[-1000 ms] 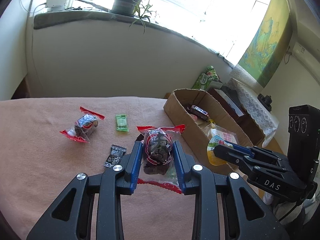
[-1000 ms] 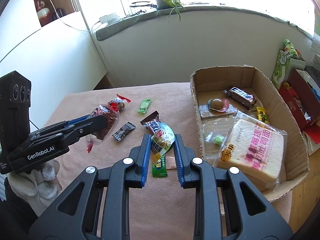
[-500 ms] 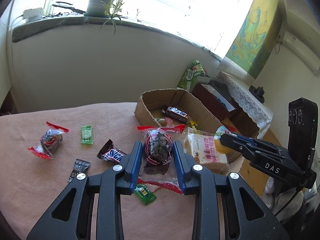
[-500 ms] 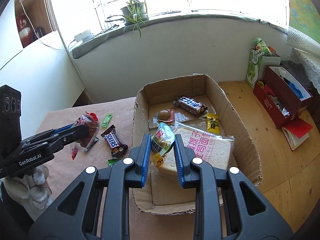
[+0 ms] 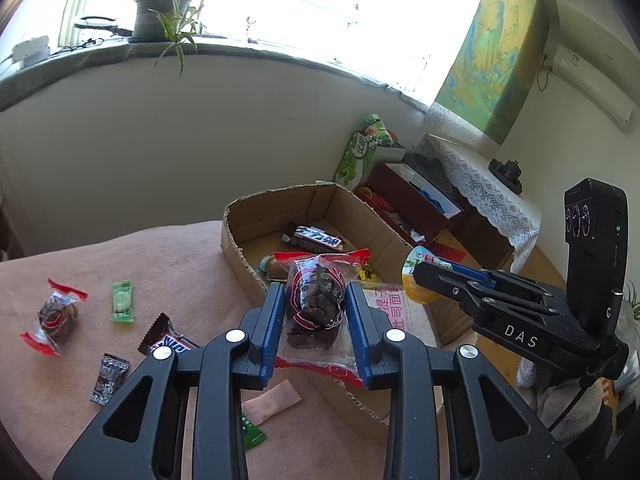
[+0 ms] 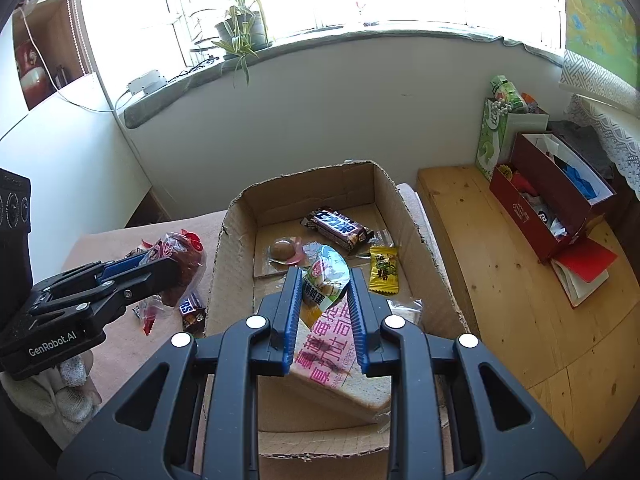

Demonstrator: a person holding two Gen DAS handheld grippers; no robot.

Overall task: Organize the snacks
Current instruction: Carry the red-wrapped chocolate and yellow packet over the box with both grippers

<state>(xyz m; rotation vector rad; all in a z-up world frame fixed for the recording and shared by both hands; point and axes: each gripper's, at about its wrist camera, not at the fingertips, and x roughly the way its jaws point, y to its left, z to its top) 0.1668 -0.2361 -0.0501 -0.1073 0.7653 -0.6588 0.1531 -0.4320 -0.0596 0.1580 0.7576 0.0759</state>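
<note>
Cardboard box [image 6: 236,248] sits on your pink-covered table [image 5: 120,252], bread bag [image 6: 340,360] inside; your left gripper [image 5: 316,312] clamps a red-trimmed snack packet [image 5: 316,304] beside its rim; your right gripper [image 6: 324,292] pinches a green-white pouch [image 6: 326,276] above it.

"DAS" on right tool [image 5: 416,276]; "GenRobot.AI" on left tool [image 6: 176,268].

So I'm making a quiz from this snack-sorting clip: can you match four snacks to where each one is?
Things:
1. Sliced bread pack
2. Dark cake in red-edged wrapper
3. Green and white pouch
4. Small green candy

Places:
A. Lying on the pink cloth
B. In the left gripper
C. In the cardboard box
D. In the right gripper

Pairs: 1-C, 2-B, 3-D, 4-A
</note>
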